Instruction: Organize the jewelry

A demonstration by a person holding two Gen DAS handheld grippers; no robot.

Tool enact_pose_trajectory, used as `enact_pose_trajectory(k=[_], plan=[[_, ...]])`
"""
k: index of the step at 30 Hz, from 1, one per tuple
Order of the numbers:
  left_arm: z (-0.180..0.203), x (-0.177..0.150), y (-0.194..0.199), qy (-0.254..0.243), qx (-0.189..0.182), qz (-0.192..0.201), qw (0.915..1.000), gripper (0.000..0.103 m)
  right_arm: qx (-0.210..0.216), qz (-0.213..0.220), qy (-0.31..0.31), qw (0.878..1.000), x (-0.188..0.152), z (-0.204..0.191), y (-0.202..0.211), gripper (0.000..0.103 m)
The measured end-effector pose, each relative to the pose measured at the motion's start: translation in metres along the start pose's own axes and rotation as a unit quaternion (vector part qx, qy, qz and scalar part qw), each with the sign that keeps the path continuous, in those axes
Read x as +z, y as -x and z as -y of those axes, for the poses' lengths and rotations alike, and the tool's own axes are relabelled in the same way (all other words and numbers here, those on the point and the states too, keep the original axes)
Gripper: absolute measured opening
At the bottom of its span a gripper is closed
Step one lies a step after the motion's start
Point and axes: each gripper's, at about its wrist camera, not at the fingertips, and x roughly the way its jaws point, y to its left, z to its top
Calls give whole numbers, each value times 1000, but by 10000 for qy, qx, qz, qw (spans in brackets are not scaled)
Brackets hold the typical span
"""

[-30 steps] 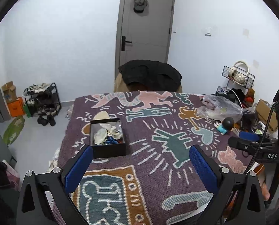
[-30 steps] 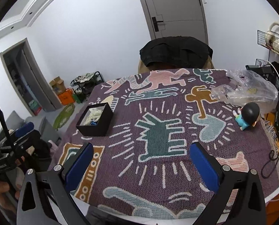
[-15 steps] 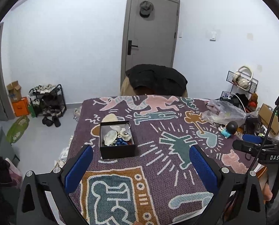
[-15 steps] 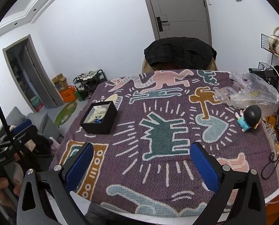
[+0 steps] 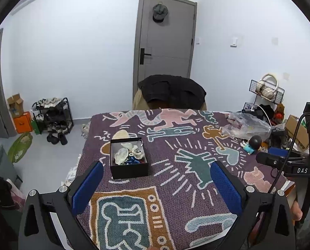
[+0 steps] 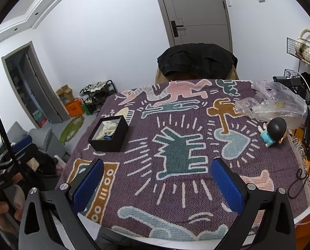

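An open black box (image 5: 129, 159) (image 6: 109, 134) sits on the left part of the patterned purple cloth (image 5: 175, 166) (image 6: 175, 145). Inside it lie pale shell-like pieces, beads and something blue, tangled together. My left gripper (image 5: 156, 184) hangs open above the cloth's near edge, just short of the box, with nothing between its blue pads. Over the near middle of the table my right gripper (image 6: 157, 181) is open and empty too; the box lies ahead to its left.
A crumpled clear plastic bag (image 5: 246, 126) (image 6: 273, 104) and a small black-haired figurine (image 5: 251, 143) (image 6: 273, 131) lie at the table's right. A chair with a black jacket (image 5: 171, 92) (image 6: 196, 62) stands at the far side. A shoe rack (image 5: 51, 116) stands left.
Both grippers have pulled back and risen a little, so more of the room shows. In the left wrist view the box has shifted toward the centre. Jaws stayed open.
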Motion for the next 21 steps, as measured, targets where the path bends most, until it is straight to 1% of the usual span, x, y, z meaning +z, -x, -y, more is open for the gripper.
enact_pose_trajectory(k=[13,21], plan=[[-5,-1,17,21,60,210,9998,103,9,73,24,10000,-1,-7,4,103],[-6,-2,20,6,56,251,9997,103,4,81,41,10000,-1,-11,5,103]])
